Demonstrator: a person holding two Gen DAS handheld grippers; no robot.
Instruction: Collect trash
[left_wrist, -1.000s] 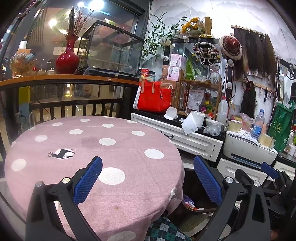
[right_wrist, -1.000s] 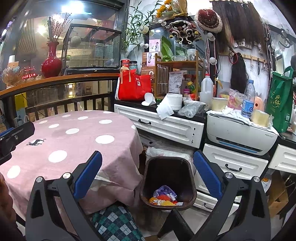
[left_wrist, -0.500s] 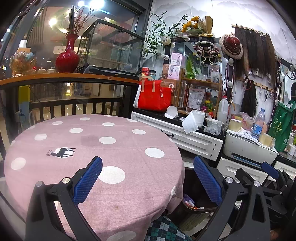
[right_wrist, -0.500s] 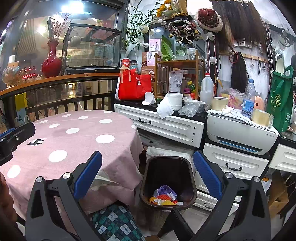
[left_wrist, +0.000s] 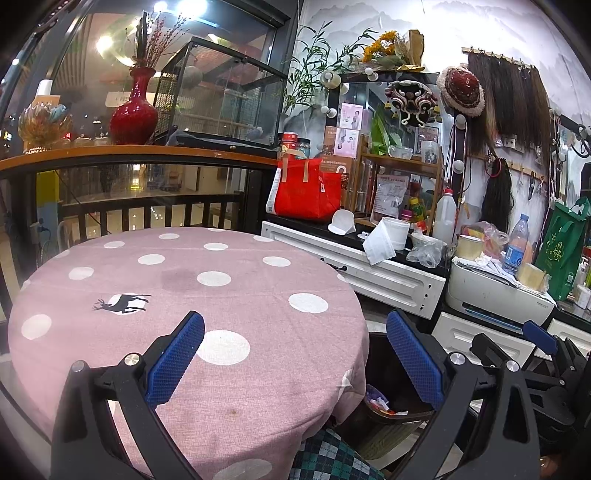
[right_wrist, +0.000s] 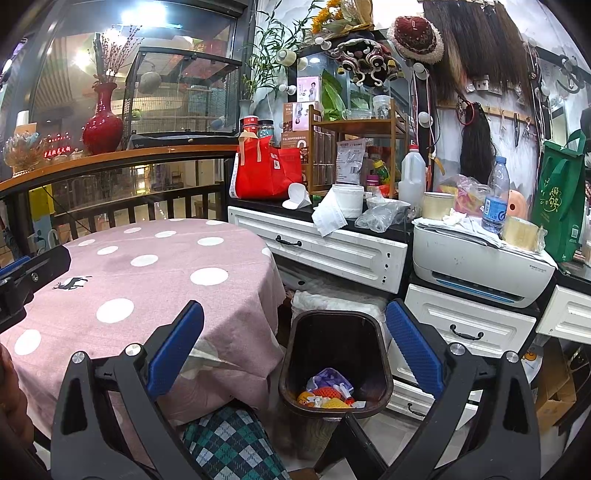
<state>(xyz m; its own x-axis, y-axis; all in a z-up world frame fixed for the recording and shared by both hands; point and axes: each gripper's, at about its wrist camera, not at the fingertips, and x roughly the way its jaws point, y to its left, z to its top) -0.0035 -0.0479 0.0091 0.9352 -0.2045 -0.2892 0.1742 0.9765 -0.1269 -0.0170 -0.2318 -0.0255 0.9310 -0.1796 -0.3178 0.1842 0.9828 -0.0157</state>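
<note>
A dark brown trash bin stands on the floor beside the round table with a pink polka-dot cloth. Colourful wrappers lie at the bin's bottom. My right gripper is open and empty, held above the bin's mouth. My left gripper is open and empty, over the table's near right edge. The bin shows partly behind the table edge in the left wrist view, and the right gripper at the far right.
White drawer cabinets line the wall, topped with a red bag, tissue roll, bottles and a white printer. A railing with a red vase stands behind the table. A green checked cloth lies below.
</note>
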